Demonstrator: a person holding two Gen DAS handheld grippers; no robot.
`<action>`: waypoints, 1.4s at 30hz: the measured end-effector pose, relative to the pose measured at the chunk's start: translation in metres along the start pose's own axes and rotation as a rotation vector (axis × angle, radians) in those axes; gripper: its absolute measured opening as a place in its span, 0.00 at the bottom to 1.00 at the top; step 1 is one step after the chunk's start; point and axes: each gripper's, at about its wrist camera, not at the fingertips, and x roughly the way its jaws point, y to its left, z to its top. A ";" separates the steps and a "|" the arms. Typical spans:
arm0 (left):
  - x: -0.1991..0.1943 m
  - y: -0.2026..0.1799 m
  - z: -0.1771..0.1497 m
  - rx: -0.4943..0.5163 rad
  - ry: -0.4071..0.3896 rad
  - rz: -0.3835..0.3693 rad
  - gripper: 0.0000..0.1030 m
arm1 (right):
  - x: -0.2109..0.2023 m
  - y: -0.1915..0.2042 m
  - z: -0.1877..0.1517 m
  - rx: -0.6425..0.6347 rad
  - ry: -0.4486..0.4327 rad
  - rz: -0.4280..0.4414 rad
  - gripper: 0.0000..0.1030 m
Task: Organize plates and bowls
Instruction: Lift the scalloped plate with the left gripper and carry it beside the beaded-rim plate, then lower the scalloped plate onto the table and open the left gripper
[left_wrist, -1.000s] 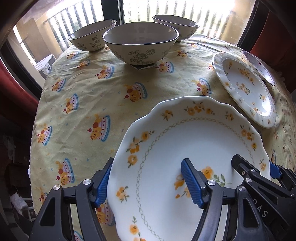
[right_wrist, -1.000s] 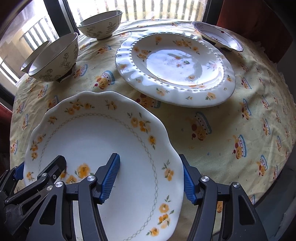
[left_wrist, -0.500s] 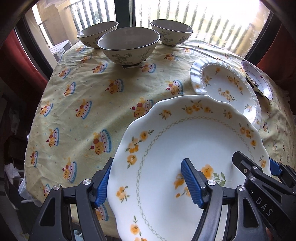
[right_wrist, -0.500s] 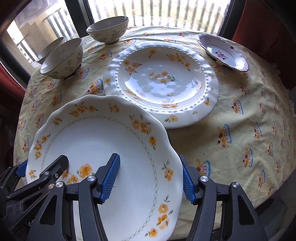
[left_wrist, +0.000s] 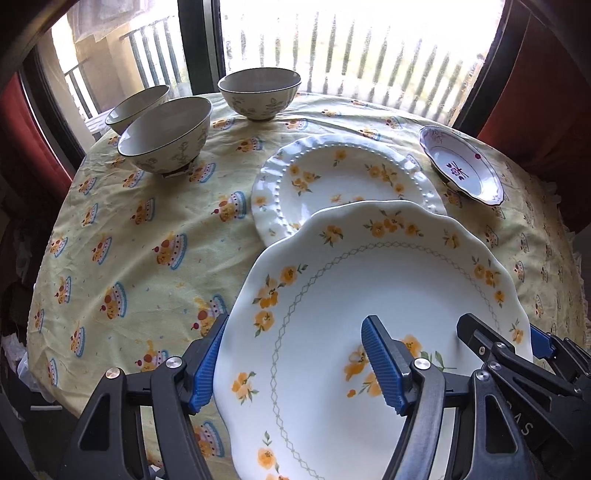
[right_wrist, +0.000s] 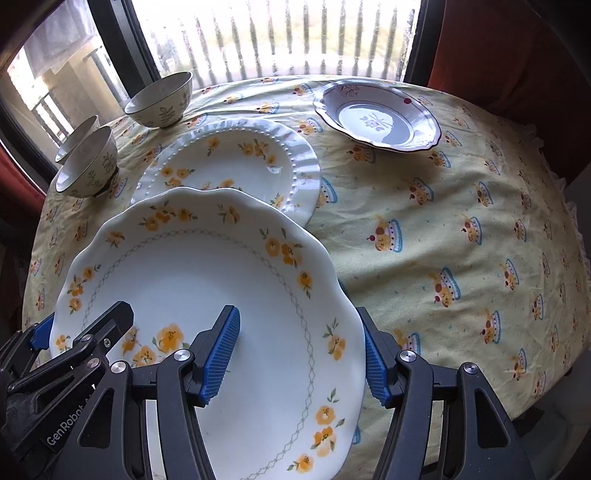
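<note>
A large white scalloped china plate with orange flowers (left_wrist: 373, 295) is held above the near edge of a round table under a pale yellow cloth printed with cupcakes (left_wrist: 147, 236). The left gripper (left_wrist: 295, 365) is clamped on the plate's left rim, one blue pad on top and one beneath; the right gripper (right_wrist: 301, 354) is clamped on its right rim likewise. In the left wrist view, the plate's far edge overlaps a white beaded plate with orange flowers (left_wrist: 343, 177) lying at 12 o'clock. A small white dish with purple trim (left_wrist: 461, 170) sits at 1 o'clock. Three cream bowls with leaf prints stand at 10 to 11 o'clock: the nearest (left_wrist: 166, 134), one behind it (left_wrist: 136, 109), one farther right (left_wrist: 258, 92). Beyond is a bright window with balcony railings (left_wrist: 351, 55) and red curtains (left_wrist: 546, 110).
</note>
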 end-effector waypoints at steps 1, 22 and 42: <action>0.001 -0.009 0.000 0.009 0.000 -0.004 0.69 | 0.000 -0.009 0.002 0.006 -0.003 -0.004 0.64; 0.048 -0.148 -0.005 0.169 0.070 -0.083 0.69 | 0.024 -0.156 -0.002 0.150 0.034 -0.081 0.63; 0.078 -0.165 -0.013 0.263 0.127 -0.090 0.71 | 0.050 -0.182 -0.013 0.231 0.081 -0.091 0.63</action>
